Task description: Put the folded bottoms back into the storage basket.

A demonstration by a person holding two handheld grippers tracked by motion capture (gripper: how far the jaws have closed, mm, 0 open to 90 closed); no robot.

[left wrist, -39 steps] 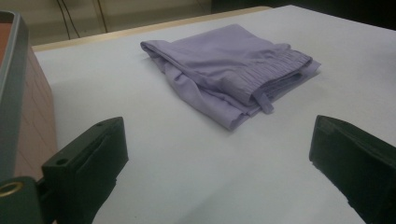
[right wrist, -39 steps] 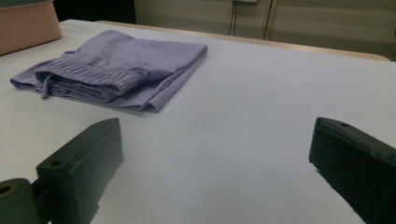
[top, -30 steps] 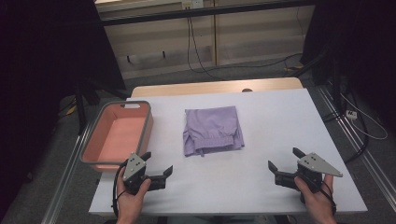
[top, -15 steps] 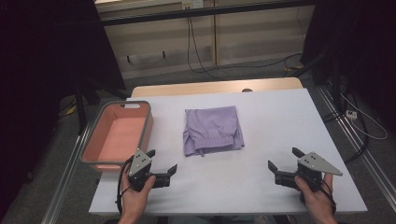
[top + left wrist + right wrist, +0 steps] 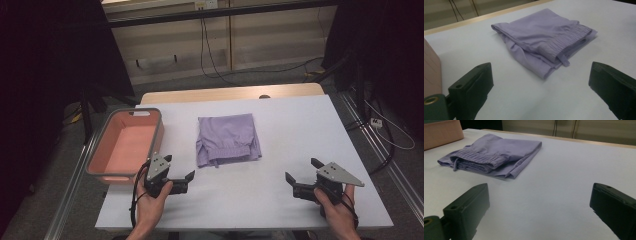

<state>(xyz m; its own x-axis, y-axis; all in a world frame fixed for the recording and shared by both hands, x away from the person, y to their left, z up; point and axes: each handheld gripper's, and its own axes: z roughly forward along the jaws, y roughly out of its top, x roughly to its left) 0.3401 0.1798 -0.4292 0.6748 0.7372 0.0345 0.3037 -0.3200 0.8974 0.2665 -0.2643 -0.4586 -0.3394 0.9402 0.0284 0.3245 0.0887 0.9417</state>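
Left claw nudged toward 1 folded shorts; 2 claws open.

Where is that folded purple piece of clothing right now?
In the high view, the folded purple garment lies flat near the middle of the white table, just right of the pink tub and beyond both open grippers.

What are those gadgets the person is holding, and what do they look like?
Two handheld grippers. The left gripper and right gripper each have blocky black jaws and a grey three-cornered plate on top. A black cable trails from the left one. The forearms look bare, with no sleeves showing.
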